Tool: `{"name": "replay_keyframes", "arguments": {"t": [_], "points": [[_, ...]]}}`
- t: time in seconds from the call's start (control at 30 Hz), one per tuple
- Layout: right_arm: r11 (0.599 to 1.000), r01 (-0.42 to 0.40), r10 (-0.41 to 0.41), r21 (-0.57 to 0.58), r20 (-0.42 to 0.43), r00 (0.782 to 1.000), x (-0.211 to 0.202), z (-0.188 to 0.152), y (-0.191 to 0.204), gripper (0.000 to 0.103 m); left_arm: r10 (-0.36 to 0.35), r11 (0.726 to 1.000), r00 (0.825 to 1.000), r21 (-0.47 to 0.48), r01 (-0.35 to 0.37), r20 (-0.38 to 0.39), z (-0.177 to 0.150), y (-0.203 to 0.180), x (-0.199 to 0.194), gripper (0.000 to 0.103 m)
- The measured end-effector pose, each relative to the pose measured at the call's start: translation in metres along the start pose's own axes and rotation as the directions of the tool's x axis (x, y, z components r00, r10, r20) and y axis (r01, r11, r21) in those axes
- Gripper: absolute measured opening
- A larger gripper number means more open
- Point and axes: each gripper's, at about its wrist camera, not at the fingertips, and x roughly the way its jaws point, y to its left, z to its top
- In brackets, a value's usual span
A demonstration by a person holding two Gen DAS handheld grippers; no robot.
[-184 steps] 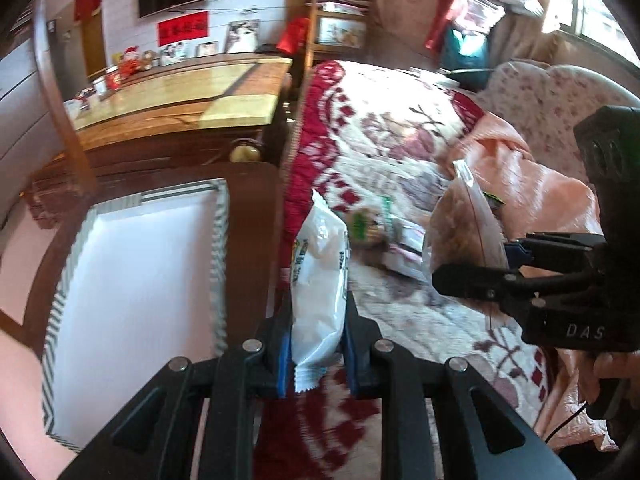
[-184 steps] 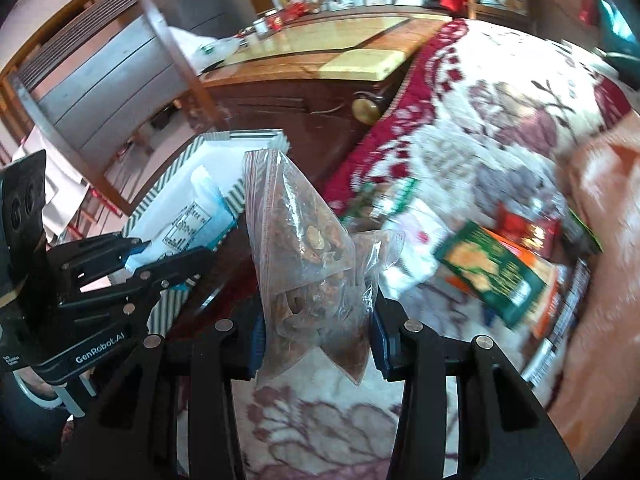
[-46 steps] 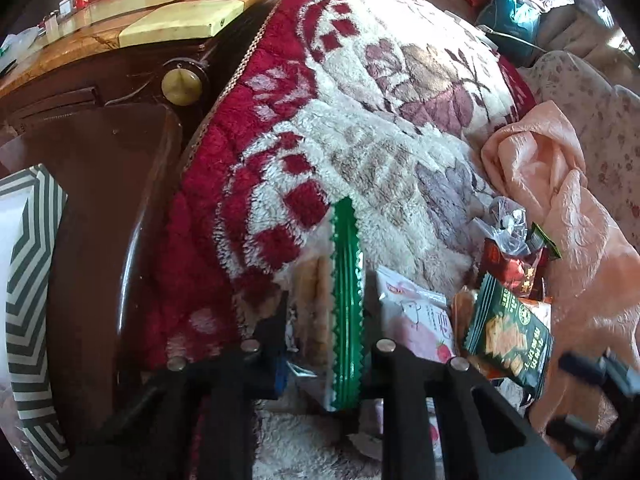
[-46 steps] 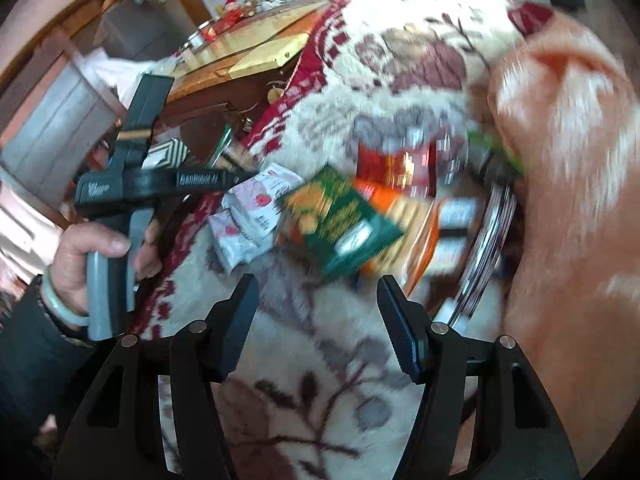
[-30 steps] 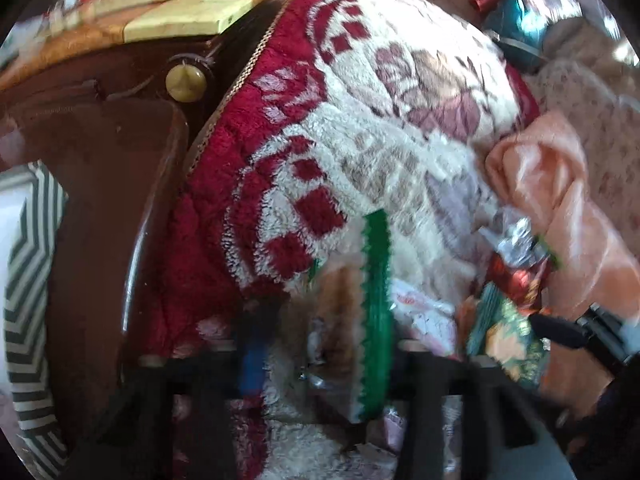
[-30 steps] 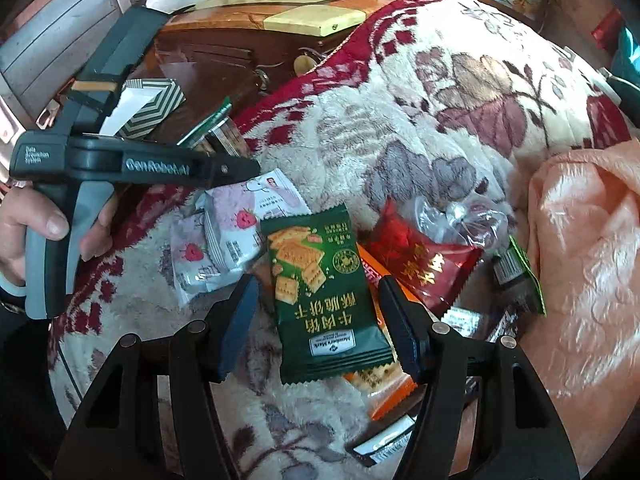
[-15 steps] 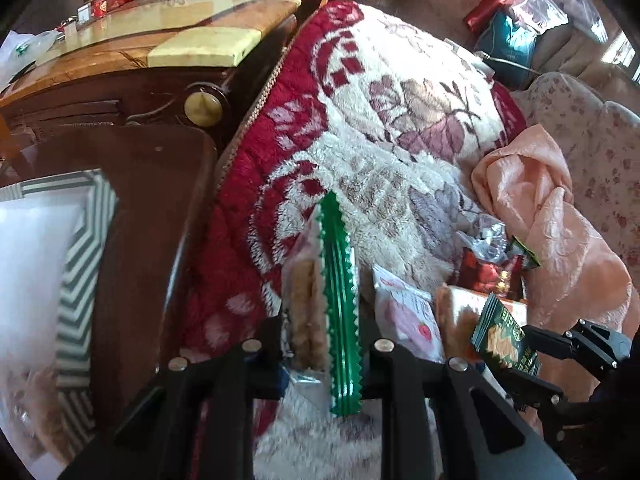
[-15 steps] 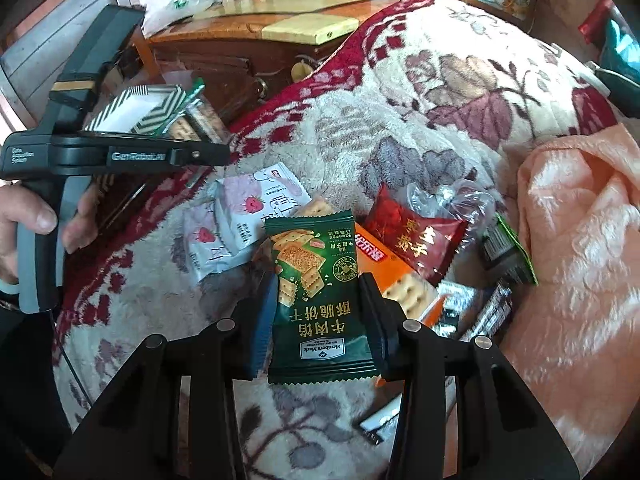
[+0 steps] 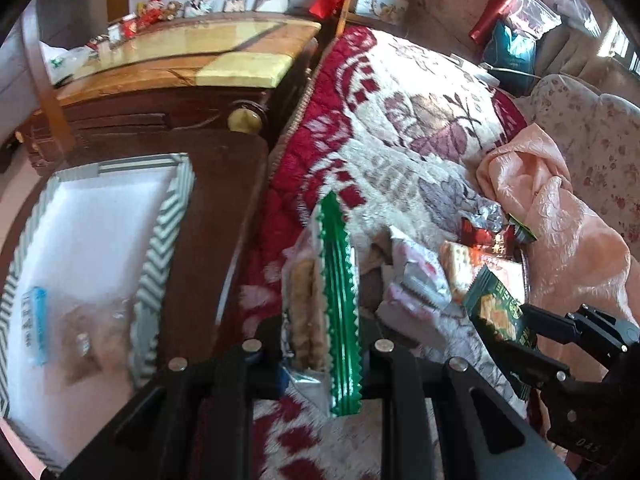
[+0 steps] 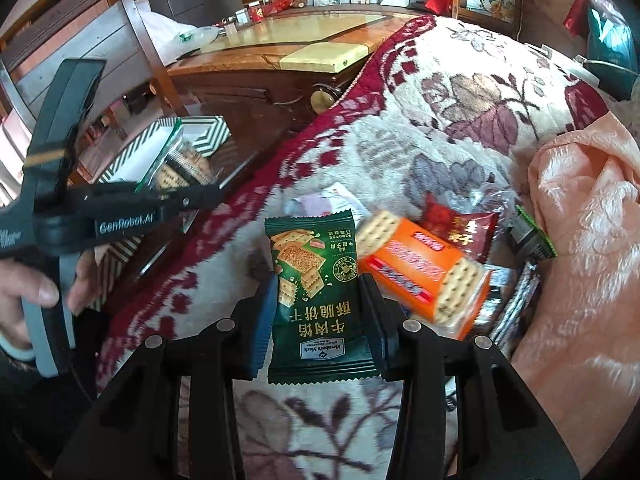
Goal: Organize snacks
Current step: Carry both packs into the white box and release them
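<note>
Far left: chevron-striped rectangular box [image 9: 166,240] with white floor on glossy dark wood table [image 9: 212,216], holding a blue-edged packet [image 9: 34,326] and a clear crinkly bag of brown snacks [image 9: 86,340]. Centre: left gripper [image 9: 320,344] clamped on clear biscuit pack [image 9: 320,300] with green serrated seal, held edge-on above fuzzy red-and-cream blanket [image 9: 400,120]. Right: right gripper [image 10: 322,312] pinching flat dark-green cracker packet [image 10: 320,280], just beside orange cracker pack [image 10: 420,268] and shiny red wrapper [image 10: 460,228]; peach satin quilt [image 10: 580,240] beyond.
</note>
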Motion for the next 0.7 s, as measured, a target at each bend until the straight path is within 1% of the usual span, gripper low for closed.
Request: {"name": "replay_keyframes", "arguments": {"t": [0.23,0.7], "points": [[1.000,-0.023,0.023,0.000,0.013,1.000,0.002,0.004,0.030,0.040,0.057,0.998,0.998,-0.006,-0.056,0.038,-0.017,0.019,-0.024,0.023],[0.994,-0.077,0.076,-0.073,-0.017,0.997,0.018,0.018,0.089,0.040,0.133,0.986,0.988,-0.116,-0.123,0.079,-0.036,0.079,-0.056,0.023]]}}
